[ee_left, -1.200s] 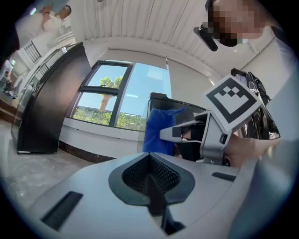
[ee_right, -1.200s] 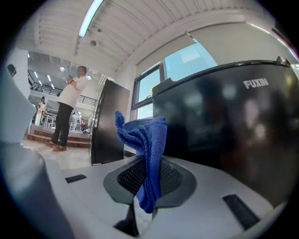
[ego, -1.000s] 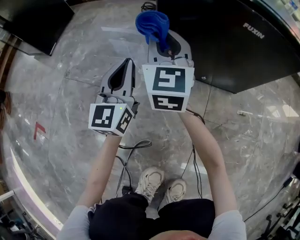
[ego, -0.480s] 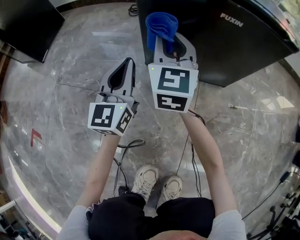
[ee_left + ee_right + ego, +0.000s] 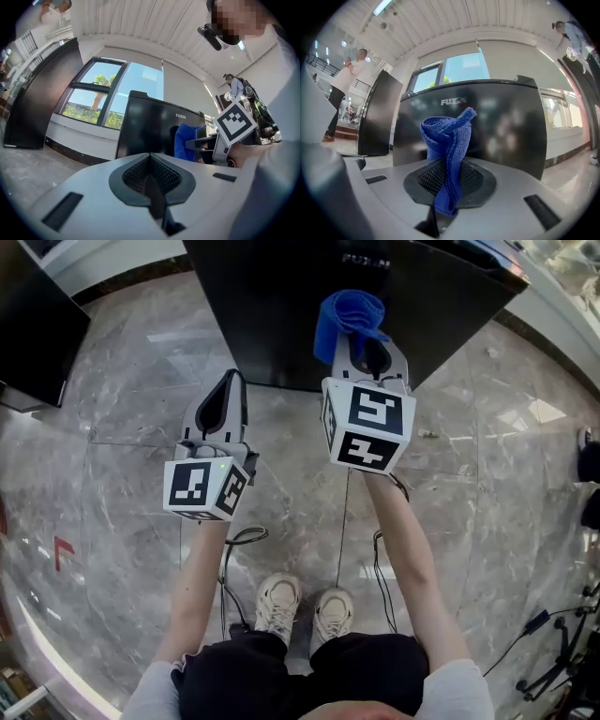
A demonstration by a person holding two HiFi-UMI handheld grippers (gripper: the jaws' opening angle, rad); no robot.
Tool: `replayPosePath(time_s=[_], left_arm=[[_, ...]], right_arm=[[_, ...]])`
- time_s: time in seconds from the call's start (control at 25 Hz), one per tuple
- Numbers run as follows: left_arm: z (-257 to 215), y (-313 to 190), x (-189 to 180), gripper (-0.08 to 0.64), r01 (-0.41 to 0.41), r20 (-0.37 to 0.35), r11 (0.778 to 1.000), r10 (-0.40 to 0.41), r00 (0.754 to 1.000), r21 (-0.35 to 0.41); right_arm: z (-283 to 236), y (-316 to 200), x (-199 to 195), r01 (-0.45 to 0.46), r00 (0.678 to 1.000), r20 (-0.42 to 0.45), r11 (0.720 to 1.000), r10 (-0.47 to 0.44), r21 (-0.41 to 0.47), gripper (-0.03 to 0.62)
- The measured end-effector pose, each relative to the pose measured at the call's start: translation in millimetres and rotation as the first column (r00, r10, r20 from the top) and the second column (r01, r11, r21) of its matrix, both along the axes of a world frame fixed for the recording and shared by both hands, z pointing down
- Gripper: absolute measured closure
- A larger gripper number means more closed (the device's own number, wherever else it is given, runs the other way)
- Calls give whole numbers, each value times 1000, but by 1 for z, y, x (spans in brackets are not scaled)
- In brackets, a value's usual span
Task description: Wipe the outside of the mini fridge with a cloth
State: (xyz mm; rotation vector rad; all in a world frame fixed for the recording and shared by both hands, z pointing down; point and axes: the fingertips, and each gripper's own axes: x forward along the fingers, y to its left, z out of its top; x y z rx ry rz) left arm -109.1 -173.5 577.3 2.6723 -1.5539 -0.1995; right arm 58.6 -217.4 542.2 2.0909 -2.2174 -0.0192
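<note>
The black mini fridge [image 5: 281,306] stands on the floor straight ahead; its glossy front [image 5: 501,126] fills the right gripper view and also shows in the left gripper view as the fridge [image 5: 145,126]. My right gripper [image 5: 361,338] is shut on a bunched blue cloth [image 5: 345,317], which sticks up between its jaws as the cloth [image 5: 447,140] just short of the fridge front. My left gripper [image 5: 228,390] is shut with nothing in it, held lower and to the left, its closed jaws [image 5: 152,180] pointing toward the fridge.
A second black cabinet [image 5: 28,324] stands at the far left, seen also as the cabinet [image 5: 37,93]. Cables [image 5: 239,540] trail over the grey marble floor [image 5: 122,427] near the person's shoes [image 5: 305,606]. People stand in the background [image 5: 340,89].
The fridge has come nearer and more central in the head view. Both grippers have moved toward it, the right one still carrying the cloth.
</note>
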Motion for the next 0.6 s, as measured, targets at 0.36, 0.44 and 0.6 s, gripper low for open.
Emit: replayPosePath(time_s=[0.36,0.44,0.6], left_arm=[[4,-5,26,555,-22,-19,1000,21,1000,-4],[7,-6,32,555,-29,-23,1000,29,999,-10],[15,-8,46,555,-52,-15,998,52,999,-23]], right_arm=[[-3,20,97,-181,983,22,983,181,2,520],[-3,23,121,-233,972,33,973,233,1,520],[-2,30,171,-338,939,63,941,337,-2,520]])
